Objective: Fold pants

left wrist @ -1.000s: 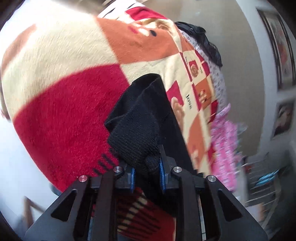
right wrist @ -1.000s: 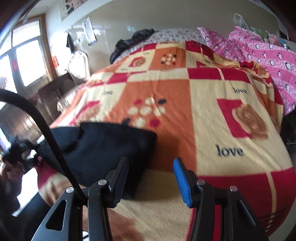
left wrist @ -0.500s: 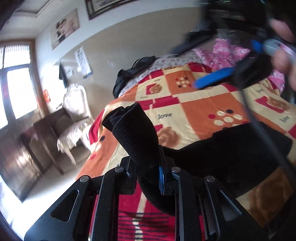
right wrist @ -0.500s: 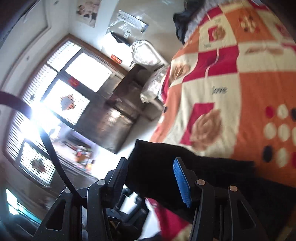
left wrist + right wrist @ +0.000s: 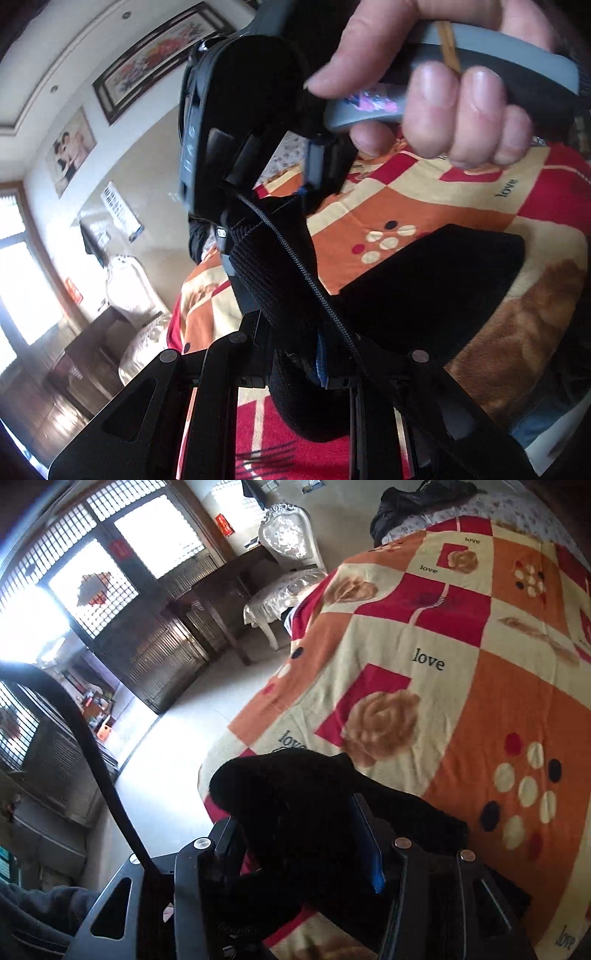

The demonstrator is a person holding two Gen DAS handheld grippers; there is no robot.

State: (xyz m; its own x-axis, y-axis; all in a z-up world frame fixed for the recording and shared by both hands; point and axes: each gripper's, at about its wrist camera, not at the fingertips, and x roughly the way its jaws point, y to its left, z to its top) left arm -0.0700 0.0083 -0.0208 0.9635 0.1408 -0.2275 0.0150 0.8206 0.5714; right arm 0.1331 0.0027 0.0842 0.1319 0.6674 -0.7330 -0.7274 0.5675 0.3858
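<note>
The black knit pants (image 5: 436, 295) lie partly folded on a patchwork blanket (image 5: 424, 206) on a bed. My left gripper (image 5: 295, 365) is shut on a ribbed end of the pants and holds it raised. My right gripper (image 5: 299, 845) has black pants fabric (image 5: 295, 797) between its fingers, which stand fairly wide; the blue pad (image 5: 369, 849) touches the cloth. In the left wrist view the right gripper's body (image 5: 240, 122) and the hand holding it loom just above the raised end.
The bed edge (image 5: 236, 738) drops to a pale floor at left. A white chair (image 5: 288, 546) and dark wooden furniture (image 5: 166, 635) stand beyond. A dark garment (image 5: 417, 502) lies at the bed's far end.
The right gripper has swung down over the left-held end of the pants, and the fabric now sits between its fingers. The left gripper keeps its hold.
</note>
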